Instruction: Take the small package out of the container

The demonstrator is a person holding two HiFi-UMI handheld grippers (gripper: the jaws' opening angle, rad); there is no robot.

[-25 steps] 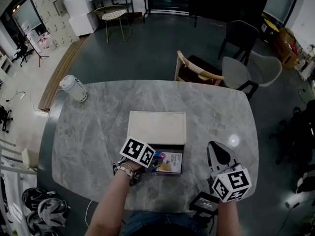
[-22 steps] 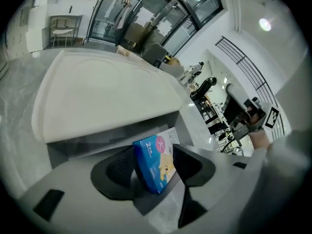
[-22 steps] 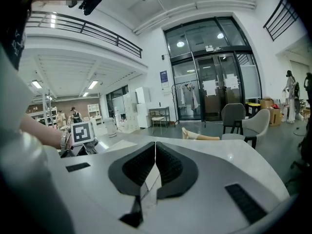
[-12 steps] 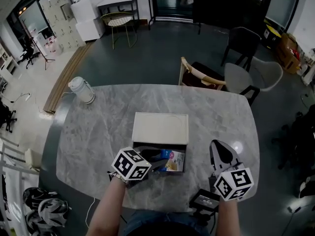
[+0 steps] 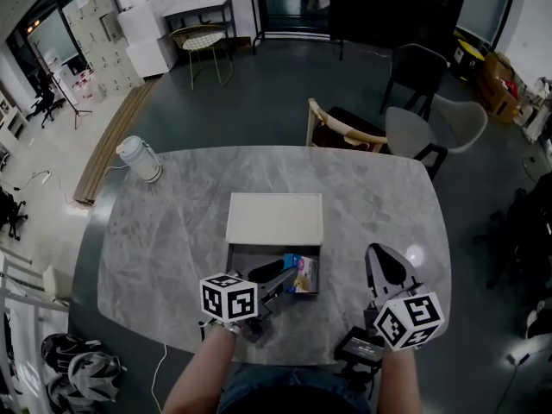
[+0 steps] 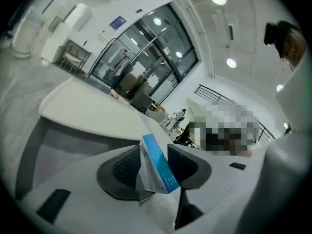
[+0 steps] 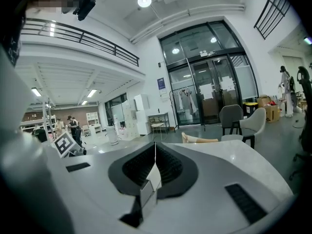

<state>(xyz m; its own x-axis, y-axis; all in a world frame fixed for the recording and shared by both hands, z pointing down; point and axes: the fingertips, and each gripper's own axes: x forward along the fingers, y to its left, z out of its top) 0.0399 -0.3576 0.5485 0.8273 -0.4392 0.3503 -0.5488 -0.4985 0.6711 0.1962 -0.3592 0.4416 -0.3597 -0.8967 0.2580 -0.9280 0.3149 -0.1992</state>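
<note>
We pinch the small package [image 6: 157, 168] in our left gripper [image 5: 279, 280], whose jaws have just been closing, over the open container [image 5: 248, 260] on the bench [image 5: 164, 222], while our right gripper [image 7: 155, 158] is closed and empty.

Open-plan office hall, double height.
Glazed entrance doors [image 7: 209, 91], railed mezzanine [image 7: 73, 35], lockers [image 5: 86, 24], loose chairs [image 5: 423, 128] on dark floor [image 5: 259, 93] around a marble-look surface [image 5: 164, 231].

- Package [image 5: 302, 273]: near end hidden between the jaws of the left gripper [image 5: 285, 279], which have just been closing on it; print too small to read.
- Container [image 5: 246, 259]: near corner behind that gripper's cube [image 5: 228, 297].
- Black device [image 5: 355, 346]: partly behind right gripper [image 5: 379, 259]; kind unclear.
- Forearms [image 5: 194, 385]: cut off at the head view's bottom edge.
</note>
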